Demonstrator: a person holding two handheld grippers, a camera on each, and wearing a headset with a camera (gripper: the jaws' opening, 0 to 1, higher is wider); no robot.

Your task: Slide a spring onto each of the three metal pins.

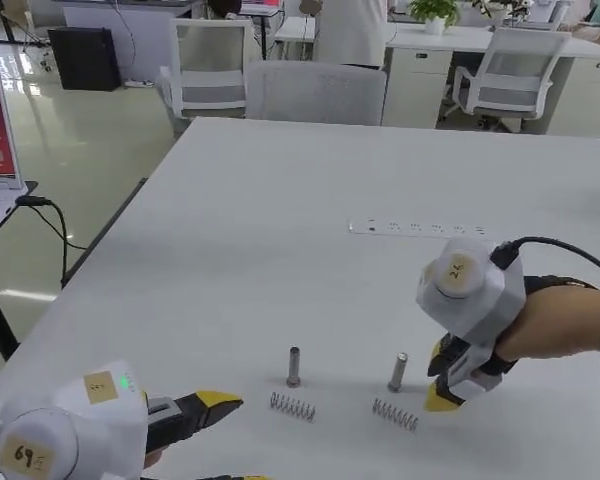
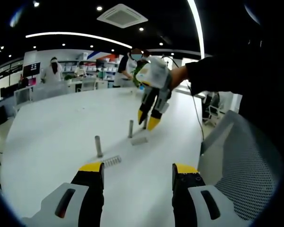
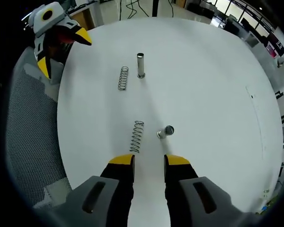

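Over the white worktable (image 1: 280,250), the right gripper (image 3: 149,163) hovers with jaws slightly apart; the left gripper (image 2: 138,170) hangs wide apart, empty. Just ahead stands a short upright metal pin (image 3: 166,132), with a coiled steel spring (image 3: 137,136) lying beside it, seemingly not touching. Grip the spring near one end, then tip its bore over the pin.

Sticker (image 1: 28,456) on left claw (image 2: 138,167): "69". Label (image 1: 458,270) on right claw (image 3: 149,161): digits illegible.
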